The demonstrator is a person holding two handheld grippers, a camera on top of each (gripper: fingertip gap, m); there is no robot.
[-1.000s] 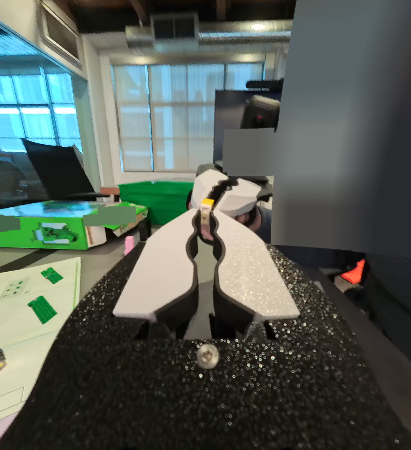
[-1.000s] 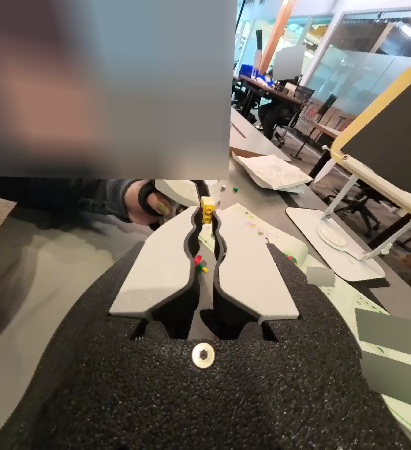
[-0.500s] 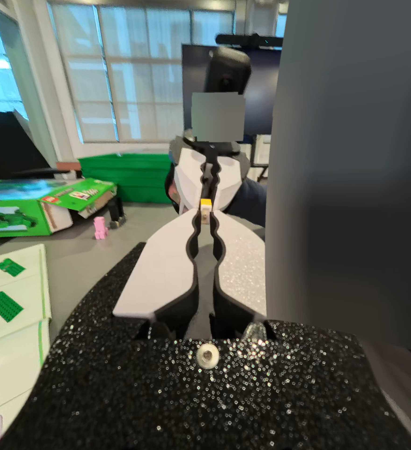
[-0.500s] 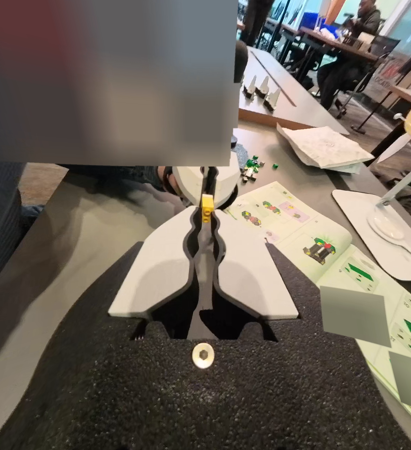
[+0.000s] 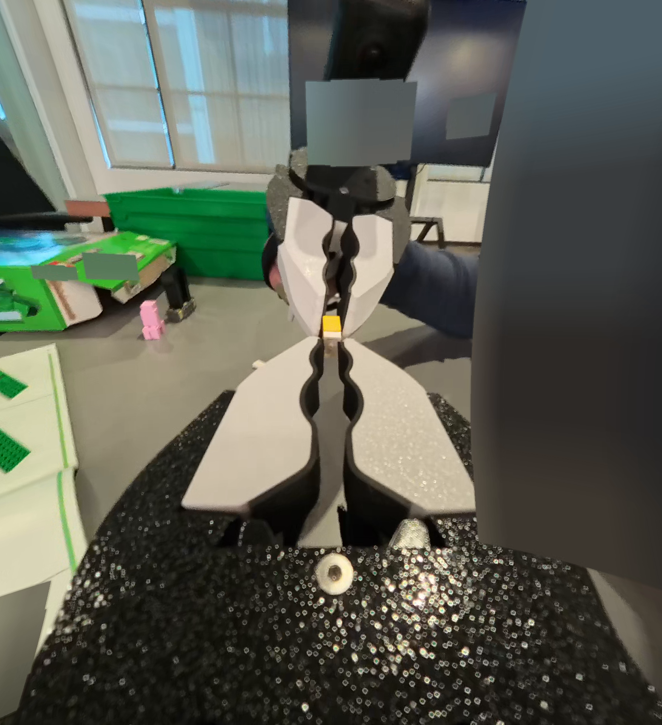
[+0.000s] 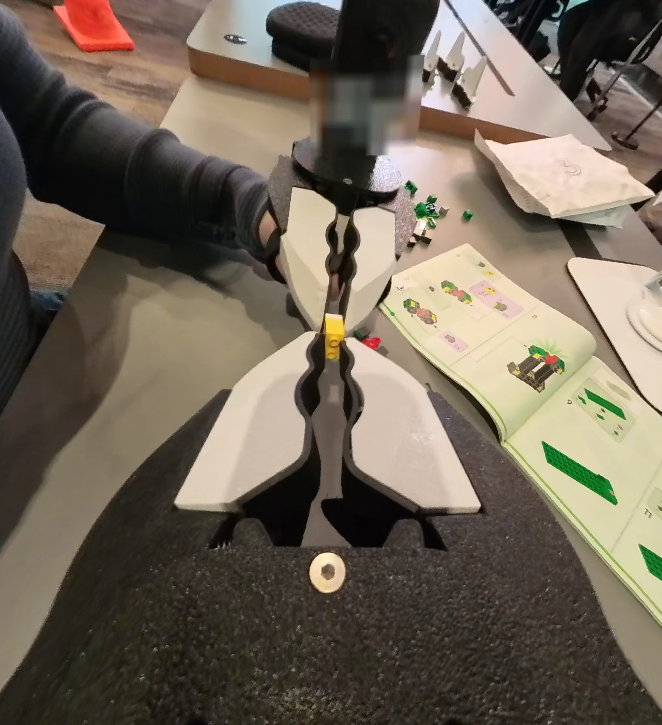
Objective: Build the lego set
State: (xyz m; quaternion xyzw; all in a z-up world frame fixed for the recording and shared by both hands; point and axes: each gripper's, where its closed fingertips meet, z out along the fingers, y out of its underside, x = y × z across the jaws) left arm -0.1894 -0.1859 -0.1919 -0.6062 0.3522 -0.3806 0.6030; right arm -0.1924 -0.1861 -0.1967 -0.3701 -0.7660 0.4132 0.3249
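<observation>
Both tools are meeting tip to tip above the desk. The right tool is closed down to a narrow slit and is gripping a yellow brick. The left tool is likewise nearly closed and is pinching a small white piece; what lies lower between its tips is too small to tell.

Change over the last second: both views are tilting downward, and the opposing tool is growing larger in each. In the left wrist view, the right tool is now sitting right at the left tips. The white piece and the yellow brick are now touching, white face against yellow, where a second ago the two tools were further apart.

Meaning for the task: this is looking like a mid-air mating of two small parts, with the pressing step under way. Whether the studs are fully seated cannot be told from either view.

Surroundings: the manual is lying open on the desk to the right, loose green bricks are sitting beyond it, and a pink figure is standing near the green box
</observation>
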